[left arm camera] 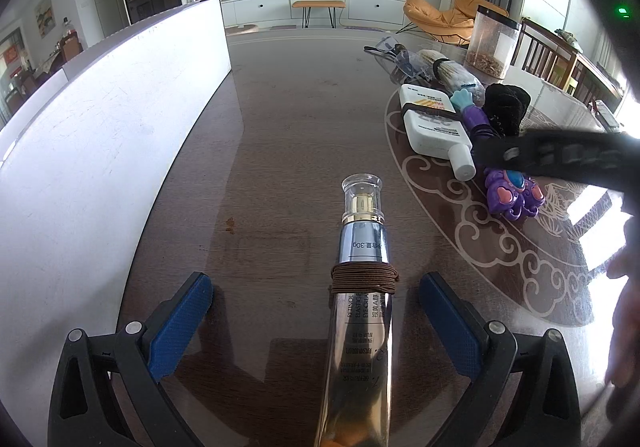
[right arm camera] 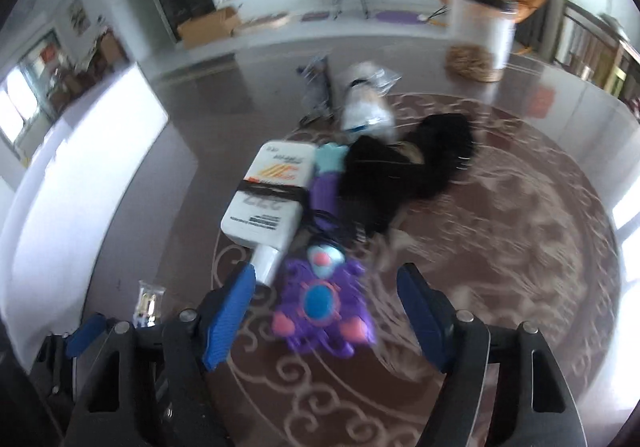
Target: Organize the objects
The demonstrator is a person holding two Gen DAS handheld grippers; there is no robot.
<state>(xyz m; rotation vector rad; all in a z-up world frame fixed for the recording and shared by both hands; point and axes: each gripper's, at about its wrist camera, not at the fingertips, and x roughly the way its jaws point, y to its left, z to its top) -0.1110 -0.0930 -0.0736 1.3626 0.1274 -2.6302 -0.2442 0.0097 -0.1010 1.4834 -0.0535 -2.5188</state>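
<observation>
A gold and silver cream tube (left arm camera: 360, 287) with a brown hair tie wound round it lies on the dark table (left arm camera: 300, 119), clear cap pointing away. It sits between the fingers of my left gripper (left arm camera: 315, 281), which is open, its blue pads well clear of the tube. My right gripper (right arm camera: 326, 287) is open and hovers over a purple toy wand (right arm camera: 320, 303) without touching it. Beside the wand lie a white bottle (right arm camera: 268, 199) banded with a black hair tie and a black fuzzy item (right arm camera: 400, 175). The picture is blurred. In the left wrist view a dark, blurred finger (left arm camera: 560, 159) of the right gripper crosses above the wand (left arm camera: 514, 195).
A tall white panel (left arm camera: 100, 127) stands along the table's left side. At the back right are a clear canister (left arm camera: 494, 43), a bagged bundle (left arm camera: 452, 75) and clear plastic packaging (left arm camera: 396, 55). A person's hand (left arm camera: 628, 307) shows at the right edge. The table has a round scroll pattern (right arm camera: 500, 247).
</observation>
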